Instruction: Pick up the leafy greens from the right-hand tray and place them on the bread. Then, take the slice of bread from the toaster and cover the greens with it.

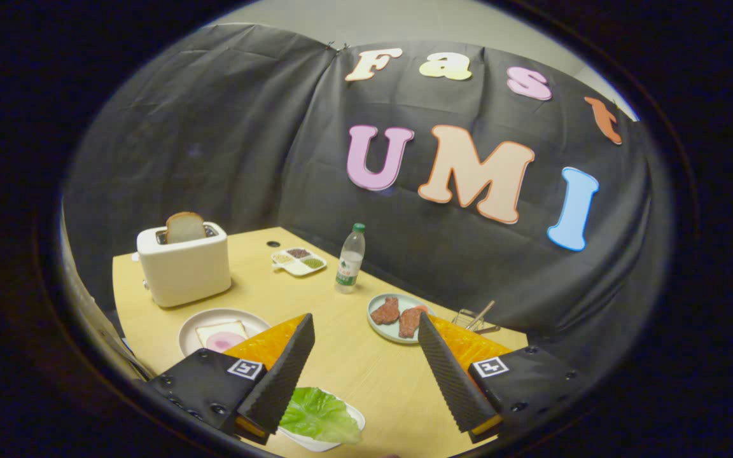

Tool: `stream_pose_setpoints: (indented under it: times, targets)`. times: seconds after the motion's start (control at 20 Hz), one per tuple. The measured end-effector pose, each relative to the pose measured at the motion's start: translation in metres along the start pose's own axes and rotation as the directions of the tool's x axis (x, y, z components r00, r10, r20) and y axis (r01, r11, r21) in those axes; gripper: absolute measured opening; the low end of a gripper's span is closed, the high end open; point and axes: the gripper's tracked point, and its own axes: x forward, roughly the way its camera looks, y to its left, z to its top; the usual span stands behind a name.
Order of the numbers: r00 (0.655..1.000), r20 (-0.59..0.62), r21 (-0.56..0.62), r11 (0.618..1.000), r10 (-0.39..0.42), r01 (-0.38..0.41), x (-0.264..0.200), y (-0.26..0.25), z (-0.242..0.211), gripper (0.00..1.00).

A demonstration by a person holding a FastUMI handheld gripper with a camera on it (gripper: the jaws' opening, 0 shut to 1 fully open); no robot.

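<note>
My gripper (pixel 365 326) hangs above the wooden table (pixel 354 362) with its two fingers wide apart and nothing between them. A green lettuce leaf (pixel 319 416) lies on a small white tray (pixel 357 416) close below, beside the left finger (pixel 287 369). Beyond the left finger a white plate (pixel 191 327) carries a bread slice (pixel 214 332) topped with a pink ham round (pixel 225 341). Further back stands a white toaster (pixel 183 267) with a slice of bread (pixel 184 228) sticking up from its slot.
A pale green plate (pixel 382 331) with two brown meat pieces sits just ahead of the right finger. A small wire rack (pixel 476 318) is beside it. A water bottle (pixel 350 257) and a divided dish (pixel 298 261) stand near the back wall.
</note>
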Motion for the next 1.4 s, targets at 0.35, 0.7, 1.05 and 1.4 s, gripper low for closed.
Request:
stream_pose_setpoints:
  times: [0.35, 0.7, 1.05, 1.4]
  targets:
    - [0.987, -0.127, -0.034, 0.994, 0.099, -0.104, 0.016, 0.025, -0.05, 1.0]
    - [0.946, -0.272, -0.036, 0.98, 0.178, -0.195, 0.028, 0.043, -0.107, 0.99]
    - [0.885, -0.396, 0.006, 0.965, 0.244, -0.264, 0.029, 0.061, -0.154, 0.99]
    - [0.824, -0.491, 0.059, 0.954, 0.284, -0.293, 0.028, 0.074, -0.194, 0.99]
